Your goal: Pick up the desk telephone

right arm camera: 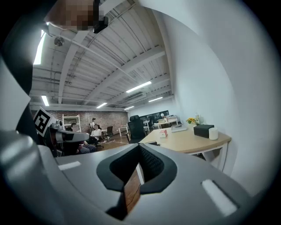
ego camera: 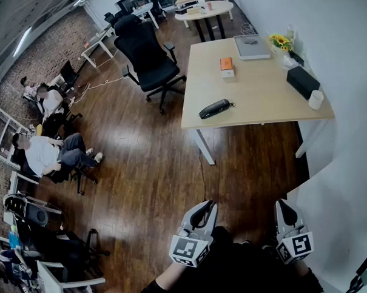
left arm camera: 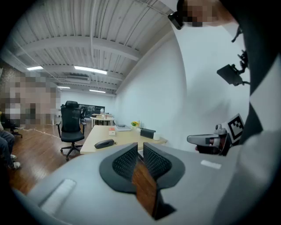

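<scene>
The desk telephone (ego camera: 215, 108) is a black handset-shaped unit lying near the front left edge of the light wooden desk (ego camera: 254, 91). It also shows small and far off in the left gripper view (left arm camera: 104, 143). Both grippers hang low over the wooden floor, well short of the desk. My left gripper (ego camera: 202, 216) is shut with nothing between its jaws, its tips meeting in its own view (left arm camera: 140, 146). My right gripper (ego camera: 285, 212) is shut and empty as well (right arm camera: 139, 147). Both point roughly toward the desk.
On the desk sit an orange box (ego camera: 226, 64), a laptop (ego camera: 252, 47), flowers (ego camera: 280, 41), a black box (ego camera: 303, 82) and a white cup (ego camera: 315, 99). A black office chair (ego camera: 148, 59) stands left of the desk. Seated people (ego camera: 47, 152) are at left; a white wall at right.
</scene>
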Available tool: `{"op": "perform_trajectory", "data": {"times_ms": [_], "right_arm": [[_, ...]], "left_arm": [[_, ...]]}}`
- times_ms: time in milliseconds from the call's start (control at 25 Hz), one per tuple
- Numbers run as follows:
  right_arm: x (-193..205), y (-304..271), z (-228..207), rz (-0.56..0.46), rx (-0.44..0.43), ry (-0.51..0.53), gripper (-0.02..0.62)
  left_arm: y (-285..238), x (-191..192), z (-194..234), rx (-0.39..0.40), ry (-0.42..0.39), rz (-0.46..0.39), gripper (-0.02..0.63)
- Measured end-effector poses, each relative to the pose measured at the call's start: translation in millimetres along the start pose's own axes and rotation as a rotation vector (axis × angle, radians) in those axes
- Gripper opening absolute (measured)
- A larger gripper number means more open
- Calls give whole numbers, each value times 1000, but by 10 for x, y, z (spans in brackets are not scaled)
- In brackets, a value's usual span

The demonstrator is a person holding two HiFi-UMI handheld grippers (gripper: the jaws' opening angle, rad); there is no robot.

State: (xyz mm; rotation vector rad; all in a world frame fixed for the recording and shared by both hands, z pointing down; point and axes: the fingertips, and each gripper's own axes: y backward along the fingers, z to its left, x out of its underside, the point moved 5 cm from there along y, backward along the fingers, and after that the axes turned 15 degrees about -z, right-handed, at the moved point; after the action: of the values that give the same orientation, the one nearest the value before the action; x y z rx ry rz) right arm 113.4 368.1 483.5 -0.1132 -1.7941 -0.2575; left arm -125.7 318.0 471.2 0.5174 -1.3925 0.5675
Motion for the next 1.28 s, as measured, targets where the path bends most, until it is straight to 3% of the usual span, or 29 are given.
{"op": "perform_trajectory", "data": {"times_ms": [240,360,480,640,840,920,1040,1160,1280], "right_arm": [[119,-540,-271,17,27,49,1],[145,-973,-455,11,69,94,2],[159,-1533,-670,28,138,118,2],[-121,-2490,-789,52,179,152,1],[-274,-3467,-786,56,161,163,1],[-231,-3670,-833,82,155,163,1],[-170,-3867,-993,99,162,152,1],[-117,-4040,-1198,106,151,130,2],[-118,-4205,-1355,100,125,121,1]], "left_arm": [[-868,-33,876,-5,-99,-19,20],[-1601,-50,1482,30,-169,-27,34],[-2477,46,2092,92,-241,14,91],[-3624,522,2751,226,-301,220,207],[-4562,1359,3204,413,-401,536,227],[-4738,1629,3210,493,-422,636,236],[-4904,1967,3149,582,-482,758,305],[-5020,2187,3130,621,-576,834,303],[-5067,2267,3121,652,-607,891,271]]}}
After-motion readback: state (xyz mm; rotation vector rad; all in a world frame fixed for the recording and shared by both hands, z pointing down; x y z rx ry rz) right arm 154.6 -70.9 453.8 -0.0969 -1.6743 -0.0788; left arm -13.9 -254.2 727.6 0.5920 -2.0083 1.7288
